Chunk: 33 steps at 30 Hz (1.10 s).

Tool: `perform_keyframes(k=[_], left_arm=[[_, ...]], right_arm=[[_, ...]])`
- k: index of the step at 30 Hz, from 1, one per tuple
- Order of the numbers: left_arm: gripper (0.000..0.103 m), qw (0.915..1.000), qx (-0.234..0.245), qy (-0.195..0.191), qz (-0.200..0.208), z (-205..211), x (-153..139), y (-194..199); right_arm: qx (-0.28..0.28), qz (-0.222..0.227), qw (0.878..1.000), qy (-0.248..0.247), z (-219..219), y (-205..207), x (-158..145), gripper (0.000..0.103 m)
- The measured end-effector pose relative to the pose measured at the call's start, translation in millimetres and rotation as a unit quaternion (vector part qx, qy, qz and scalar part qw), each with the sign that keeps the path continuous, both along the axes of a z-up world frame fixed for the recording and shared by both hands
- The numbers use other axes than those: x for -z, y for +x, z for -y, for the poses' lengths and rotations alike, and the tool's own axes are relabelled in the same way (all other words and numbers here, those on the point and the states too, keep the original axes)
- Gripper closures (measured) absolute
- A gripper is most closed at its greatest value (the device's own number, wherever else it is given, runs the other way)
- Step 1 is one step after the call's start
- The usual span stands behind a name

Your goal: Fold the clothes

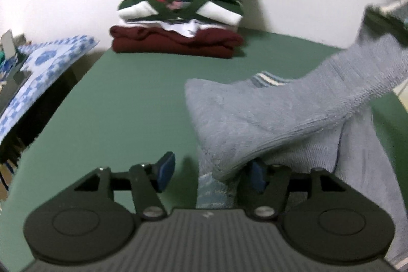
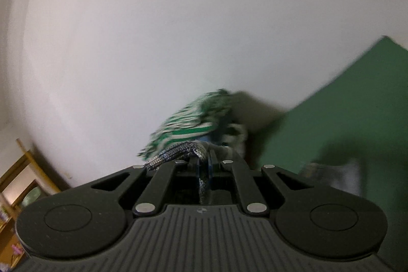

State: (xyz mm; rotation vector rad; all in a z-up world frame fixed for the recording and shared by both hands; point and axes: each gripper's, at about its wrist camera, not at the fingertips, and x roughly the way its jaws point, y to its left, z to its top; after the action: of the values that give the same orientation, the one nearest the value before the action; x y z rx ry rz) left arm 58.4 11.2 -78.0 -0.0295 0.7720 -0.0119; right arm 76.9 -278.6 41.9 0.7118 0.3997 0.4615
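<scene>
A grey-blue knit sweater (image 1: 267, 114) lies on the right half of the green table (image 1: 122, 98). One part of it is pulled up toward the upper right, where a dark blurred shape holds it. My left gripper (image 1: 211, 173) hovers low over the table at the sweater's near left edge. It is open; the cloth's edge hangs over the right pad (image 1: 256, 175) and the left pad (image 1: 165, 170) is bare. In the right wrist view my right gripper (image 2: 204, 162) is shut on a bunch of grey-blue knit fabric (image 2: 176, 153).
A tall stack of folded clothes (image 1: 178, 4) stands at the table's back by the white wall, and shows blurred in the right wrist view (image 2: 188, 116). A blue-and-white checked cloth (image 1: 43, 68) lies off the table's left edge. Wooden furniture (image 2: 23, 170) stands low left.
</scene>
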Motion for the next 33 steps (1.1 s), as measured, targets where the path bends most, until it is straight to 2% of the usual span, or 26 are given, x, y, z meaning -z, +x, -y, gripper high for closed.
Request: perform_keyframes(k=[6, 14, 19, 23, 26, 28, 30, 33], left_arm=[[0.036, 0.9991, 0.027, 0.031, -0.012, 19, 13, -5], [0.031, 0.9957, 0.067, 0.064, -0.005, 35, 16, -14], [0.029, 0.9946, 0.07, 0.076, 0.0, 35, 17, -16], [0.027, 0.994, 0.07, 0.083, 0.008, 35, 19, -19], [0.025, 0.9935, 0.069, 0.089, 0.015, 37, 19, -21], [0.021, 0.9933, 0.066, 0.093, 0.018, 36, 20, -21], [0.016, 0.9928, 0.062, 0.099, 0.026, 35, 21, -23], [0.015, 0.9922, 0.062, 0.103, 0.034, 34, 23, -25]], right_arm=[[0.064, -0.06, 0.996, -0.03, 45, -12, 41, 0.096], [0.117, -0.107, 0.987, -0.024, 78, -25, 75, 0.096], [0.132, -0.154, 0.976, -0.077, 80, -28, 97, 0.091], [0.135, -0.154, 0.968, -0.148, 73, -33, 100, 0.086], [0.136, -0.145, 0.959, -0.2, 70, -34, 99, 0.072], [0.134, -0.14, 0.956, -0.22, 70, -32, 99, 0.067], [0.132, -0.14, 0.954, -0.229, 71, -29, 101, 0.066], [0.134, -0.148, 0.953, -0.23, 75, -24, 105, 0.066]])
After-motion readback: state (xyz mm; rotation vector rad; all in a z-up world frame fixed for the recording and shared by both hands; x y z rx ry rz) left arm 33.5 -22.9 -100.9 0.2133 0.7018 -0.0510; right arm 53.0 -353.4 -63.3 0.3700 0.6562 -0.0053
